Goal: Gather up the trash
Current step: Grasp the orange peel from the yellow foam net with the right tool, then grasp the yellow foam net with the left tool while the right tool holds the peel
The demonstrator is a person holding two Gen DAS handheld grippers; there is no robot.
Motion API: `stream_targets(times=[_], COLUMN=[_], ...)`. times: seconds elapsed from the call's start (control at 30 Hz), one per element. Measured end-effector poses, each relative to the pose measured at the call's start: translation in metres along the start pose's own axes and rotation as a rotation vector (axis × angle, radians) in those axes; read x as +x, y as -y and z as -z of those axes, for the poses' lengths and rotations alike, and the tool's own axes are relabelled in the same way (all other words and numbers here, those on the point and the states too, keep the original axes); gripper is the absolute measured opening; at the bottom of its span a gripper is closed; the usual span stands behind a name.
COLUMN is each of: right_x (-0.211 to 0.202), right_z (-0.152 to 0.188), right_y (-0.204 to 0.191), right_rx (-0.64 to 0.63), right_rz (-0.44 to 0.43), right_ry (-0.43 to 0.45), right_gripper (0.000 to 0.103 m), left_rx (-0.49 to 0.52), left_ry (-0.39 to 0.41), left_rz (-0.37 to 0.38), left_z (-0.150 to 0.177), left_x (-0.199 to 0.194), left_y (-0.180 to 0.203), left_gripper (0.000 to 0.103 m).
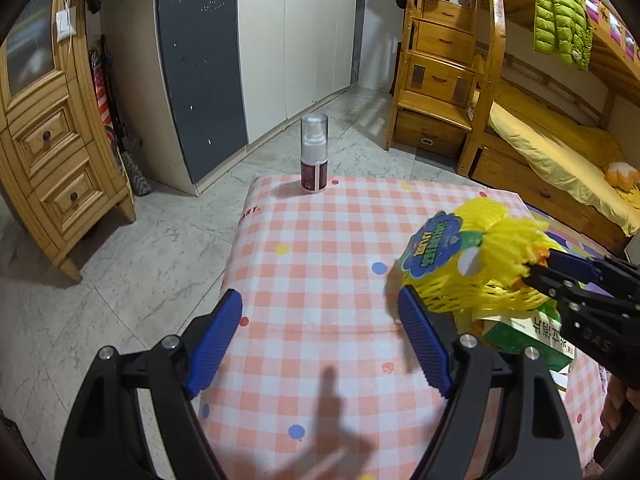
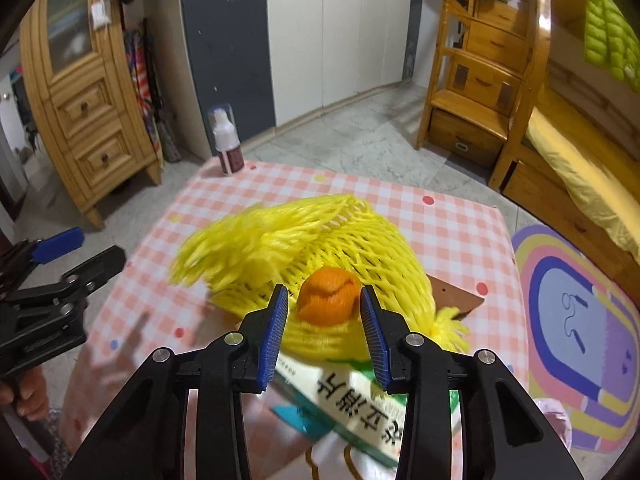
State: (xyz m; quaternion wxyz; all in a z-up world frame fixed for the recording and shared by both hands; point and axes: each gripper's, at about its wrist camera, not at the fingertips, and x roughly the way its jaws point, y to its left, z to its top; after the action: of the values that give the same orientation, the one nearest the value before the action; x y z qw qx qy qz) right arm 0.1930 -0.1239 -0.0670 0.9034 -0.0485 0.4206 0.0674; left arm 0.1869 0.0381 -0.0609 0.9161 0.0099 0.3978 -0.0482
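The right gripper (image 2: 324, 312) sat half open, its pads flanking the orange knot of the yellow net bag (image 2: 320, 240) without clearly pinching it, likely lining up a grab. The bag lay near the table's (image 1: 320, 240) right edge, over a green carton (image 2: 360, 408). The left gripper (image 1: 320, 332) hung wide open, empty. A spray bottle (image 1: 314, 152) stood at the far edge.

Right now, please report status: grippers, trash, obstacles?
Left gripper open, empty. Right gripper open around orange knot of yellow mesh net bag. Green-white cardboard box underneath.
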Motion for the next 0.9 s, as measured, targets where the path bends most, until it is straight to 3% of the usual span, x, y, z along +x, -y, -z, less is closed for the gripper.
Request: stream_targets(times=[0.13,0.27,0.57,0.7,0.9], right_x=[0.01,-0.005,-0.073,-0.097,-0.119], right_z=[0.004,0.012,0.012,0.027,0.062], right_y=[0.0,0.004,0.017,0.022,0.032], right_rx=[-0.004,0.01,0.07,0.095,0.139], right_rz=[0.049,0.047,-0.048,-0.112,-0.12], right_ry=[-0.041,-0.009,0.153,0.152,0.145], right_gripper=[0.04,0.029,0.025,0.025,0.025], left_rx=[-0.005,0.004,0.043,0.072,0.126], left_ry=[-0.012,-0.013,0.013,0.03,0.039], left_rz=[0.005,0.011,0.037,0.048,0.071], left_z=[0.005,0.011,0.016,0.02,0.034], left_x=[0.002,-0.001,-0.026,-0.038,-0.053], left_y=[-0.001,0.0,0.017,0.026,0.042], left_gripper=[0.078,0.078,0.078,0.078,0.078])
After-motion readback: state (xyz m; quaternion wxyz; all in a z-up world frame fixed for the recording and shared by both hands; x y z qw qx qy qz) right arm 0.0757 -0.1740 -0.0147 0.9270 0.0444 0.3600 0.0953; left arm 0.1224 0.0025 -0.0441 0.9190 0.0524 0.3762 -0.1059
